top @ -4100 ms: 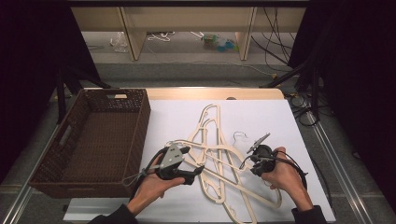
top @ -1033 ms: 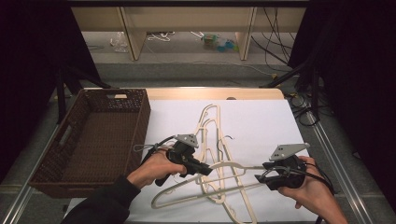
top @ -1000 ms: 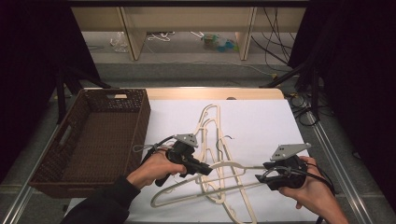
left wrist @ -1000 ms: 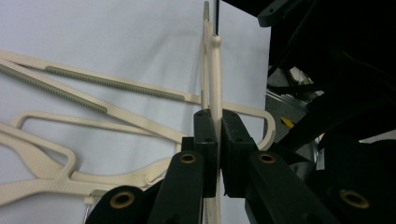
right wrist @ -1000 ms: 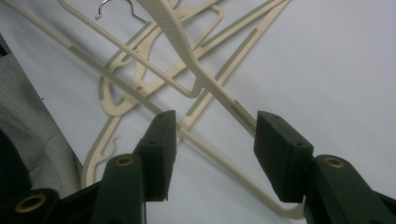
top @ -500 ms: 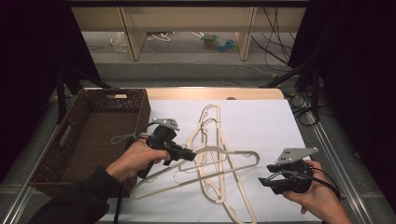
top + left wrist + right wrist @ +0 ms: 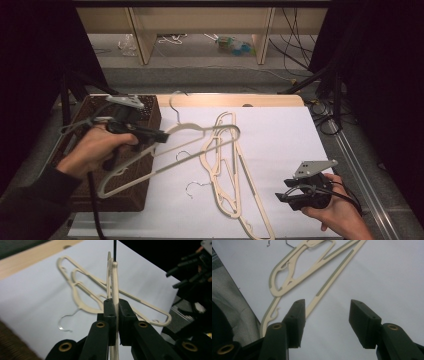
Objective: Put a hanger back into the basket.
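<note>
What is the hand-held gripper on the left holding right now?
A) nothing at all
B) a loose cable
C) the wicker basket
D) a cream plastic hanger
D: the left hand-held gripper has its jaws clamped on a cream hanger, lifted off the white sheet near the basket.

left tongs [image 7: 115, 315] clamped on cream hanger [image 7: 114, 280], more hangers [image 7: 82, 287] lying on white sheet [image 7: 32, 295] below

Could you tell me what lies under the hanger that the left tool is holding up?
Beneath the lifted hanger are the wicker basket's near corner and the white sheet. The left tool and hand cover the basket's inside.
</note>
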`<state>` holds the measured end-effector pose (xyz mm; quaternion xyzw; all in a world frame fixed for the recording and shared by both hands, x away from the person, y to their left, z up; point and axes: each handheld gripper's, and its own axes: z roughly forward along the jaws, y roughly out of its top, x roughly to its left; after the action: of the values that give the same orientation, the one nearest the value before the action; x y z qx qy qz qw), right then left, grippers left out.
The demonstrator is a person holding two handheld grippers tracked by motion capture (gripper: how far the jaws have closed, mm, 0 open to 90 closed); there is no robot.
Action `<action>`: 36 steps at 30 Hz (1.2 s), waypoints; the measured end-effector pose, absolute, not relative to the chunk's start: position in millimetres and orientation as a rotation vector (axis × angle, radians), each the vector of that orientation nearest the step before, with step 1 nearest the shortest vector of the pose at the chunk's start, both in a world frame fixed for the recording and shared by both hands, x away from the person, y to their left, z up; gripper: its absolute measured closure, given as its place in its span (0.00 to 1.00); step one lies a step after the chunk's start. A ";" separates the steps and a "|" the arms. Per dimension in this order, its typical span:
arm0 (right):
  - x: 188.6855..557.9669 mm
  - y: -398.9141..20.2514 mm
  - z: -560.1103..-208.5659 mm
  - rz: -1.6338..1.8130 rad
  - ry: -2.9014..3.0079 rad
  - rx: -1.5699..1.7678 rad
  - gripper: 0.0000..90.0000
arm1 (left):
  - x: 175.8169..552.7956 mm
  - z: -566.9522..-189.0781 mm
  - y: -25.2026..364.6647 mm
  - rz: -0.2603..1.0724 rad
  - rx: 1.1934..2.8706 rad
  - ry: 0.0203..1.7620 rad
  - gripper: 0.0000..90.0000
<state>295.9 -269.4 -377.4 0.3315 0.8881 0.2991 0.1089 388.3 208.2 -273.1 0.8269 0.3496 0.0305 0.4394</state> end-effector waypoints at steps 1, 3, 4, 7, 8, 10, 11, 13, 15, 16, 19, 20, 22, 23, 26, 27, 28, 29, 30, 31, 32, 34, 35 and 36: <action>296.4 -269.9 -378.2 0.875 2.614 0.970 0.54 | 388.8 -269.5 218.3 0.101 2.037 0.893 0.96; 296.4 -269.6 -378.7 0.877 2.613 0.973 0.54 | 389.9 -262.8 239.2 0.152 2.018 0.935 0.96; 296.6 -268.7 -380.7 0.888 2.602 0.973 0.54 | 390.4 -258.2 260.0 0.187 1.991 0.981 0.96; 295.5 -267.9 -380.0 0.885 2.612 1.006 0.54 | 389.6 -255.3 278.2 0.221 1.962 1.020 0.96; 295.8 -268.1 -379.4 0.877 2.622 1.005 0.54 | 389.3 -254.4 286.6 0.236 1.955 1.036 0.96; 296.7 -268.2 -380.5 0.879 2.617 0.983 0.54 | 388.6 -253.9 301.9 0.257 1.928 1.070 0.96; 297.3 -268.3 -380.7 0.881 2.619 0.981 0.53 | 388.6 -253.7 309.8 0.269 1.922 1.083 0.96; 297.3 -268.0 -381.1 0.886 2.611 0.984 0.51 | 388.2 -254.4 322.3 0.282 1.899 1.108 0.96; 297.1 -268.0 -381.2 0.897 2.604 1.001 0.49 | 388.1 -256.2 336.9 0.292 1.875 1.136 0.96; 297.0 -268.2 -381.4 0.896 2.604 1.004 0.48 | 388.1 -257.2 342.7 0.299 1.863 1.149 0.96; 297.1 -269.0 -382.1 0.899 2.600 1.020 0.47 | 389.4 -260.3 358.6 0.320 1.846 1.183 0.96; 297.1 -269.3 -382.6 0.899 2.599 1.021 0.47 | 389.7 -261.3 363.3 0.329 1.838 1.193 0.96; 296.7 -269.6 -383.5 0.897 2.594 1.032 0.47 | 390.3 -263.3 372.6 0.335 1.818 1.212 0.96; 297.4 -270.3 -384.4 0.896 2.599 1.017 0.47 | 390.8 -264.6 376.4 0.337 1.810 1.221 0.96; 297.7 -270.7 -385.1 0.892 2.602 1.004 0.47 | 392.8 -270.2 385.1 0.332 1.815 1.241 0.96; 297.6 -269.9 -386.6 0.903 2.588 1.002 0.47 | 393.6 -272.4 387.2 0.331 1.825 1.243 0.96; 297.6 -269.9 -386.6 0.903 2.588 1.002 0.47 | 394.2 -274.8 389.0 0.332 1.823 1.252 0.96; 297.4 -269.7 -386.6 0.901 2.588 1.007 0.47 | 394.9 -276.5 390.7 0.330 1.826 1.254 0.96; 297.1 -269.5 -386.5 0.900 2.589 1.011 0.47 | 396.2 -279.8 393.0 0.327 1.839 1.255 0.96; 297.2 -269.5 -386.7 0.901 2.589 1.008 0.46 | 397.4 -283.0 394.6 0.330 1.838 1.257 0.96; 297.3 -269.9 -386.0 0.889 2.606 1.007 0.46 | 398.5 -286.2 396.2 0.323 1.833 1.264 0.96; 297.4 -269.7 -386.6 0.892 2.601 1.009 0.46 | 401.2 -292.8 398.1 0.307 1.829 1.272 0.96; 297.5 -269.7 -386.8 0.892 2.602 1.010 0.46 | 402.7 -296.2 398.1 0.300 1.826 1.267 0.96; 297.9 -269.6 -387.4 0.892 2.599 1.007 0.46 | 404.6 -299.7 397.7 0.292 1.825 1.259 0.96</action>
<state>297.9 -269.6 -387.4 0.3422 0.8829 0.3030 0.1075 404.6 397.7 -299.7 0.7338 0.5063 0.1173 0.4376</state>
